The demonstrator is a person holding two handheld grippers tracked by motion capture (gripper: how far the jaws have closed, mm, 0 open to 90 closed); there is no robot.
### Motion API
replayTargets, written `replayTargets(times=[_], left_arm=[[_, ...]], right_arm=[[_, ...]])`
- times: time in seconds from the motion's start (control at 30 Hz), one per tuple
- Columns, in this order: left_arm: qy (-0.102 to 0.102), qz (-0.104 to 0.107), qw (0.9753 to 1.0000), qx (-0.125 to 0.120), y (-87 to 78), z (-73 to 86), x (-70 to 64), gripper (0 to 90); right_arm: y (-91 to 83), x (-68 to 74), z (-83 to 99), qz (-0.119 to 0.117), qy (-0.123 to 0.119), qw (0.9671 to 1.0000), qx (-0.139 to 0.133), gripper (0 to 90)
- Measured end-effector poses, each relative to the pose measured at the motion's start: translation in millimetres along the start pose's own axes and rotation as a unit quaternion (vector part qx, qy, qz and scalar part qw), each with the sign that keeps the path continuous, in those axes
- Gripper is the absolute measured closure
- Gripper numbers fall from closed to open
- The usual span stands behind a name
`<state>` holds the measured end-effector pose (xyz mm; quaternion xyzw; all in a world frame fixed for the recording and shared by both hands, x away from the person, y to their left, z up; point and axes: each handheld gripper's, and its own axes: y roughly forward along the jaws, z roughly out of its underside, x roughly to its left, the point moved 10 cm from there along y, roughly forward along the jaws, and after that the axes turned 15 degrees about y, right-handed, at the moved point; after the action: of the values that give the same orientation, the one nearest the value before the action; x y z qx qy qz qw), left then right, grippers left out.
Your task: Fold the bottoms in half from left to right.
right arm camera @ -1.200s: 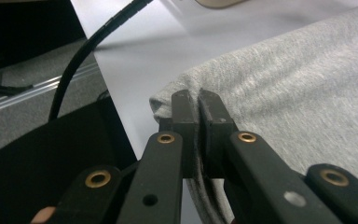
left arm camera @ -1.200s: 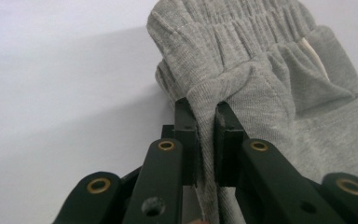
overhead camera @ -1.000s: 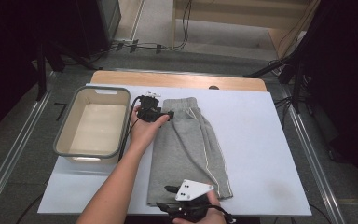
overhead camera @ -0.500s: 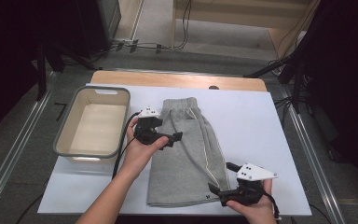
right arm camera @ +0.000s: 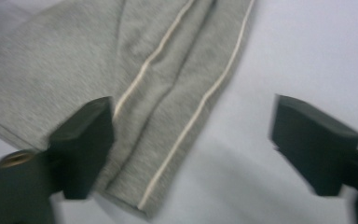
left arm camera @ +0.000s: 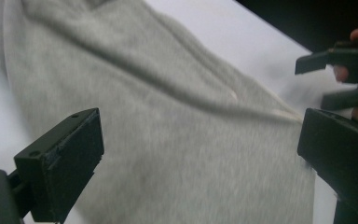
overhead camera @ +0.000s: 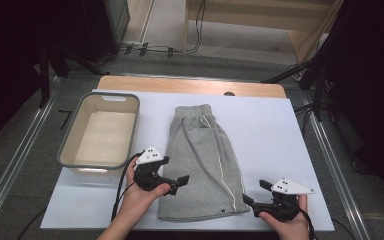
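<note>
Two grippers in my hands, both down at the near end of the table. Grey shorts (overhead camera: pixel 202 165) lie flat on the white table cover (overhead camera: pixel 280 135), folded lengthwise, waistband at the far end, hem toward me, pale side stripes running top to bottom. L gripper (overhead camera: pixel 177 182) sits at the shorts' near left edge, w/ jaws spread wide; in the left gripper view I see grey fabric (left arm camera: pixel 168 140) between the jaws, nothing pinched. R gripper (overhead camera: pixel 254 194) is just off the shorts' near right corner, over bare cover, jaws also wide apart; the right gripper view shows that striped corner (right arm camera: pixel 168 107) lying by one jaw, other jaw over the white surface. Beige plastic bin (overhead camera: pixel 100 135) stands beside the shorts on the left, apart from them.
</note>
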<state>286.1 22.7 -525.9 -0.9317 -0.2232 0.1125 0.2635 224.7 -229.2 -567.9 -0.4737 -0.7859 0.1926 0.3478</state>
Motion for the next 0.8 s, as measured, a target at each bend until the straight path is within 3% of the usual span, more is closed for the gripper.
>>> replayTargets(times=[0.1,0.23,0.37,0.47,0.57,0.67,0.8], left_arm=[[-0.007,-0.006,0.9999,0.006,-3.6,17.7,-5.4,0.6],[-0.011,-0.011,0.9997,0.020,-9.4,38.3,-15.3,0.8],[0.003,-0.025,0.9986,0.046,-14.9,56.1,-26.8,2.1],[-0.007,-0.028,0.9981,0.053,-19.4,67.0,-32.9,13.0],[0.004,-0.034,0.9970,0.069,-19.7,76.9,-40.6,19.8],[0.010,-0.052,0.9956,0.077,-22.6,78.8,-42.5,31.8],[0.024,-0.065,0.9939,0.085,-23.1,80.8,-45.4,51.1]], right_arm=[[2.9,-0.3,5.9,-0.002,0.000,1.0000,0.009,33.0],[6.7,4.0,11.6,0.008,-0.007,0.9998,0.017,41.2],[8.7,7.7,19.7,0.021,-0.016,0.9993,0.026,48.3],[9.6,7.6,28.6,0.024,-0.015,0.9989,0.038,55.3],[6.3,8.2,32.1,0.022,-0.021,0.9990,0.033,63.3],[4.1,12.4,37.4,0.005,-0.023,0.9991,0.036,75.9],[3.9,15.5,39.0,-0.001,-0.028,0.9989,0.038,82.1]])
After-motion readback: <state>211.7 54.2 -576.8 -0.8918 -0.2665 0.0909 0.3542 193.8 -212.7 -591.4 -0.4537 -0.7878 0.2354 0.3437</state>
